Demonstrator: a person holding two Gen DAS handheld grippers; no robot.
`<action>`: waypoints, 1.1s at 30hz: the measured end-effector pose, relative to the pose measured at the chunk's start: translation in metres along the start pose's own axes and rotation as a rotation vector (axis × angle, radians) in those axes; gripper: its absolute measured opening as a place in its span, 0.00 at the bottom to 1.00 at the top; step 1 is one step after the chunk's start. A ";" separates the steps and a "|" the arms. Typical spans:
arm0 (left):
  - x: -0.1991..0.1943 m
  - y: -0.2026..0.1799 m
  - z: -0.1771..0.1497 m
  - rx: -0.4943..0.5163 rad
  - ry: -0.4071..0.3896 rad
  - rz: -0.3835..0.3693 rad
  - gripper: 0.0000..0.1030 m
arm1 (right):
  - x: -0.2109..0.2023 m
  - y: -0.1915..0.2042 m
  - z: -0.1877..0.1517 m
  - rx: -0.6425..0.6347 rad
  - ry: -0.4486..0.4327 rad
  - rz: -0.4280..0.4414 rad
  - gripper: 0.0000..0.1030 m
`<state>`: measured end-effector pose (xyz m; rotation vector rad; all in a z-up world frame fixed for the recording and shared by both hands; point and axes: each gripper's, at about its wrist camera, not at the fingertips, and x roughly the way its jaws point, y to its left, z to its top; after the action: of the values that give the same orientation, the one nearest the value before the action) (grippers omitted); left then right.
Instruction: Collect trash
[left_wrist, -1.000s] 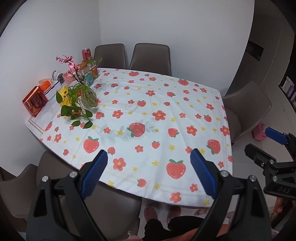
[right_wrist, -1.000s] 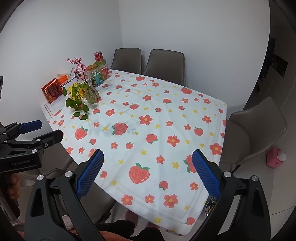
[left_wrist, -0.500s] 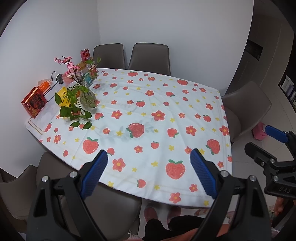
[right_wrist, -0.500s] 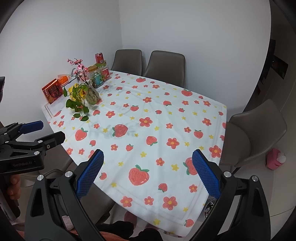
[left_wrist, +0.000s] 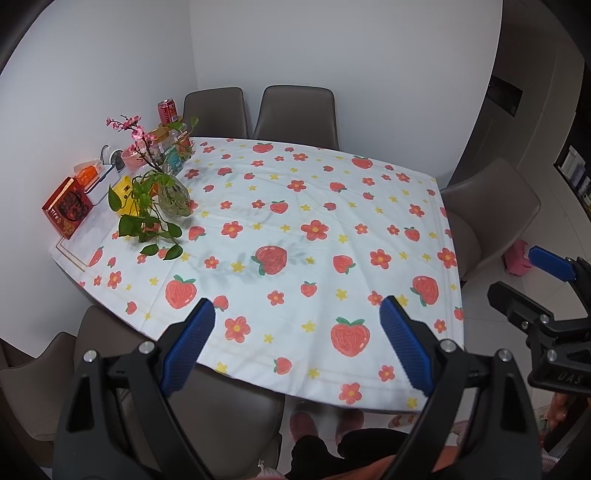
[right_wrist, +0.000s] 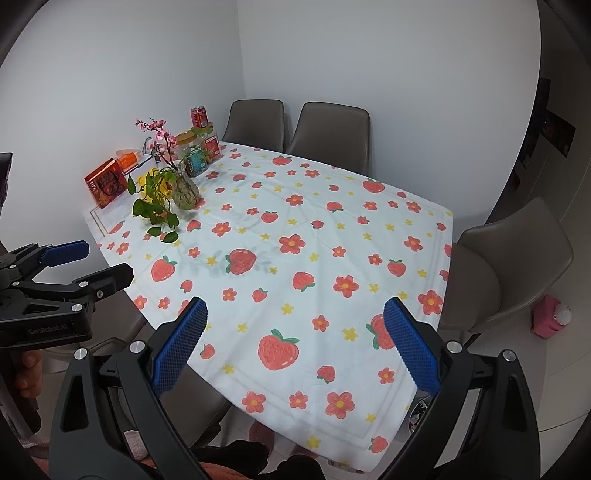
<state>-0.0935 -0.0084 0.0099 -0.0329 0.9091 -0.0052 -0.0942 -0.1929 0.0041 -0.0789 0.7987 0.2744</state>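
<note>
Both black blue-padded grippers, left gripper (left_wrist: 295, 343) and right gripper (right_wrist: 295, 341), are hovering spread and empty near the strawberry-print tablecloth's (left_wrist: 317, 206) near edge.

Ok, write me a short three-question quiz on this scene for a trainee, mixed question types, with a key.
1. True or false: the left tool is shut on the red can.
2. Multiple choice: where do the items cluster on the table? A) the near edge B) the far left corner by the wall C) the right edge
3. Fill in: the glass vase holds a leafy green ____ and a pink blossom sprig.

Key:
1. False. Both the left tool and the right tool are open and empty, short of the table's near edge.
2. B
3. plant
</note>
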 end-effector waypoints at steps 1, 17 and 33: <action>0.000 0.000 0.000 0.000 0.000 0.001 0.88 | 0.000 0.000 0.000 0.000 -0.001 -0.001 0.90; -0.001 -0.003 0.000 -0.003 0.001 0.000 0.88 | 0.000 0.000 0.001 0.000 0.001 -0.001 0.90; -0.001 -0.003 0.001 -0.002 0.001 -0.001 0.88 | -0.001 -0.002 0.002 0.001 0.001 0.001 0.90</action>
<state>-0.0934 -0.0112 0.0112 -0.0349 0.9098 -0.0054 -0.0930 -0.1945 0.0058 -0.0779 0.8000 0.2751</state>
